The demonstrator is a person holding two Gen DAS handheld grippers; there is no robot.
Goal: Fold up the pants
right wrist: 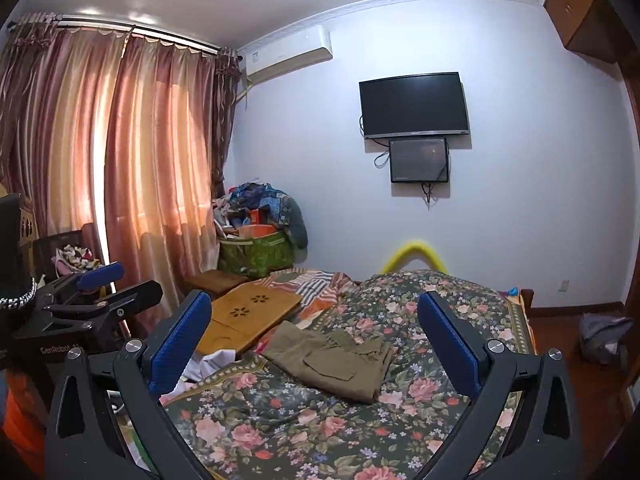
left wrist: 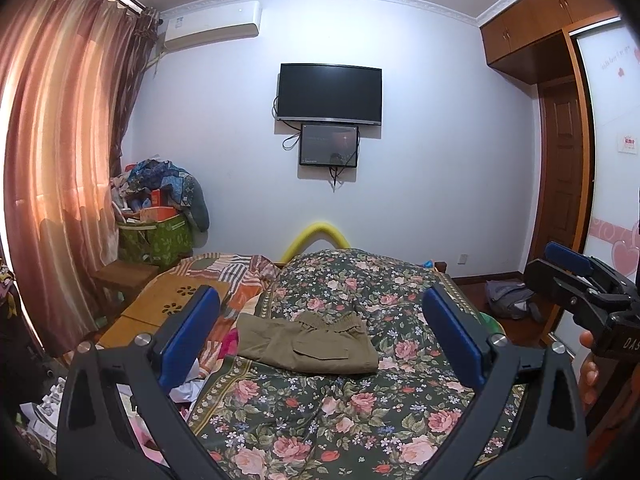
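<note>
Bedroom, domestic: bed under floral cover (left wrist: 320, 408), wall-mounted television (left wrist: 330, 94), air conditioner (left wrist: 212, 24), drawn curtains (right wrist: 132, 152), apparently a built-in wardrobe (left wrist: 536, 12).

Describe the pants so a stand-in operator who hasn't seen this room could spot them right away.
Find the bed under the wall TV, covered by a dark floral bedspread. In the middle of it lies a flat, folded bundle, the pants, left of centre and right of a wooden lap tray. They are the only plain olive-khaki cloth there, with a cargo pocket on top and an elastic waistband.
</note>
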